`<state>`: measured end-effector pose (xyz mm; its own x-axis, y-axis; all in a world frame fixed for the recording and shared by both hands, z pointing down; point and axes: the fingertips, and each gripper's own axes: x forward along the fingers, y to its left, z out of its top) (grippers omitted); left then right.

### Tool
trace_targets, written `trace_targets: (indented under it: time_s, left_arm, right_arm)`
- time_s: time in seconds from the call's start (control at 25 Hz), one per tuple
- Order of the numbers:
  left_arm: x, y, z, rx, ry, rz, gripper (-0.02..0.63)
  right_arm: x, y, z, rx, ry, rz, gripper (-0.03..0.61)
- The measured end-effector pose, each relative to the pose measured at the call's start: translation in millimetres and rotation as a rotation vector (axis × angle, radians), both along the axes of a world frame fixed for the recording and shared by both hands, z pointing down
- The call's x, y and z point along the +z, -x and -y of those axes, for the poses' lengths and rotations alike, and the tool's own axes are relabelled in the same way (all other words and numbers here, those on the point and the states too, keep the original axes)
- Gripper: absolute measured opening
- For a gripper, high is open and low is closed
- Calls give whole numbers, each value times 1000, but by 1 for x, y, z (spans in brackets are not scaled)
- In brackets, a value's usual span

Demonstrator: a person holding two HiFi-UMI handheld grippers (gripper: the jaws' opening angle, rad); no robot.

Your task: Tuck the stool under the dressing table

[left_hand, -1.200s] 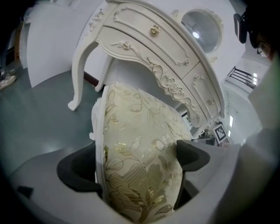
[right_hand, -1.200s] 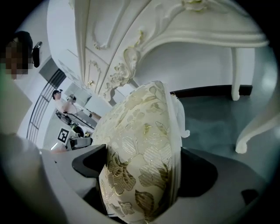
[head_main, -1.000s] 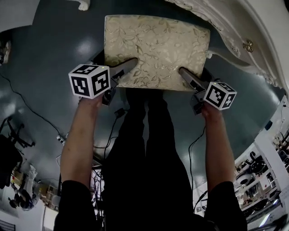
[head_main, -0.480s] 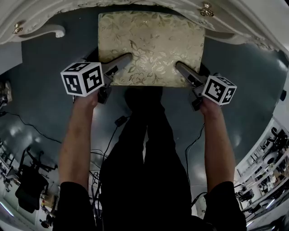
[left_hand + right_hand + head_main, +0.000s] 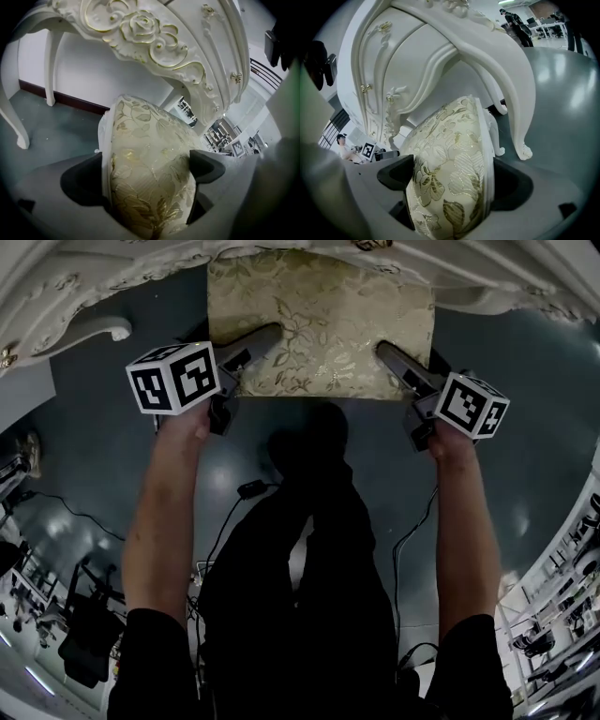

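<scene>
I hold the stool (image 5: 319,320) by its near edge with both grippers. The left gripper (image 5: 265,337) bites the near left corner of the padded seat, and in the left gripper view its jaws (image 5: 150,178) are spread around the thickness of the gold-leaf cushion (image 5: 145,140), one above and one below, both pressed against it. The right gripper (image 5: 392,358) pinches the near right corner in the same way; in the right gripper view the seat (image 5: 450,136) fills the gap in that gripper (image 5: 452,183).

The far edge of the seat is tucked under the carved white front of the dressing table (image 5: 94,277), while the near part sticks out toward me. The stool sits between the table's curved legs, one of them (image 5: 518,108) just beside the seat on my right. The rose carving of the table front (image 5: 140,28) arches above the cushion. The floor (image 5: 525,446) is dark and glossy, with a cable (image 5: 248,489) lying on it by my feet.
</scene>
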<state>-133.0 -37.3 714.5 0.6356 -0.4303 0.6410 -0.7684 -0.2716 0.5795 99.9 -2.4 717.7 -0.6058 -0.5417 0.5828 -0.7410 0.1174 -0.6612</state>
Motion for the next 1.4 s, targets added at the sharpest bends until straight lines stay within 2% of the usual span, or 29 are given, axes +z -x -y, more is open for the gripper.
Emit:
trace_targets:
  time_s: [0.08,0.2,0.4,0.52,0.72,0.8,0.96,1.04,1.16,1.24,1.28,1.32,1.36,1.4]
  left_arm:
    - [-8,-1,1,13,-34,11,552]
    - [0,-10,13,23,-37,27,554]
    - [68,-74,78,24,2,20,557]
    - [84,-99,97,16,6,4,557]
    - [81,-102,110,9,3,-4,560]
    - [77,-99,110,-5,-12,16,560]
    - [66,-89,103,-23,-62,67,558]
    - [62,-84,91,-35,-65,63,555]
    - [58,-81,66,-48,-53,44,551]
    - [53,-85,48,-26,-61,40,551]
    - [50,-87,41,-11,-74,54,549]
    - [48,-88,34,1,-91,77,549]
    - [45,-87,29,7,-107,100,546]
    - [43,-86,26,1,-119,117,540]
  right_arm:
    - [-1,1,-4,17,-25,16,491]
    - [10,-5,6,27,-26,36,491]
    - [72,-69,67,48,0,19,491]
    - [83,-94,88,50,-6,5,491]
    - [81,-98,102,58,11,-2,491]
    - [78,-98,102,73,9,-7,491]
    - [65,-116,99,152,-44,-73,488]
    - [52,-128,96,198,-81,-78,483]
    - [38,-135,82,213,-94,-61,463]
    - [30,-140,71,219,-97,-66,424]
    - [26,-142,66,226,-102,-73,341]
    - [22,-144,62,232,-109,-82,209]
    - [19,-145,58,230,-118,-91,141]
    - [16,-144,55,220,-126,-95,137]
